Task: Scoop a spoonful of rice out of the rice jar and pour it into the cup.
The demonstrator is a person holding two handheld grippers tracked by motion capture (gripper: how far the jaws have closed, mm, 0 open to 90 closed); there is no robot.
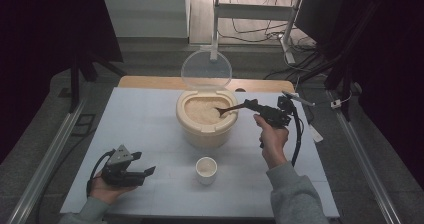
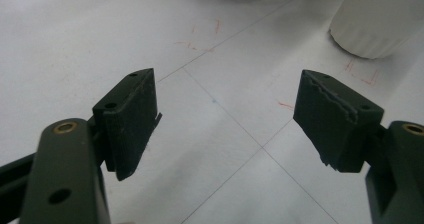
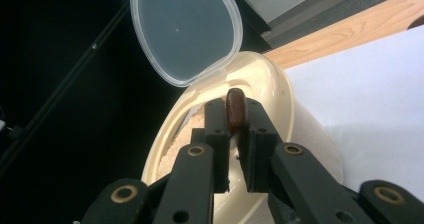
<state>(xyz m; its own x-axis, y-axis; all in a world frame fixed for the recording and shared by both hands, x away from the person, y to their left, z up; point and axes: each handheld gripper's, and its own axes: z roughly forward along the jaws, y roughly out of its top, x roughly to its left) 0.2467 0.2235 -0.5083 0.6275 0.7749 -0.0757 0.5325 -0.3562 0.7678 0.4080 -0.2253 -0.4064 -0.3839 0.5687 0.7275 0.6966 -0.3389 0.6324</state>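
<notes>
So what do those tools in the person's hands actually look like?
Each is a black handheld gripper with two flat black fingers on bars with brass-ringed holes. The left gripper has a grey three-cornered plate on top. A black cable trails from the right gripper. The sleeves are grey.

On the table [image 1: 145, 129], toward its far middle: the rice container [image 1: 206, 129], lid [image 1: 206, 70] hinged up behind it. In the container: rice [image 1: 201, 110], with the spoon [image 1: 231, 108] reaching in from the right, bowl end on the grains. Clamped on the spoon's handle, just right of the container: the right gripper [image 1: 252, 104]. Before the container (nearer the person): the small cup [image 1: 206, 169]. Well left of the cup, near the table's front-left corner: the left gripper [image 1: 145, 171], jaws apart over bare tabletop.
</notes>
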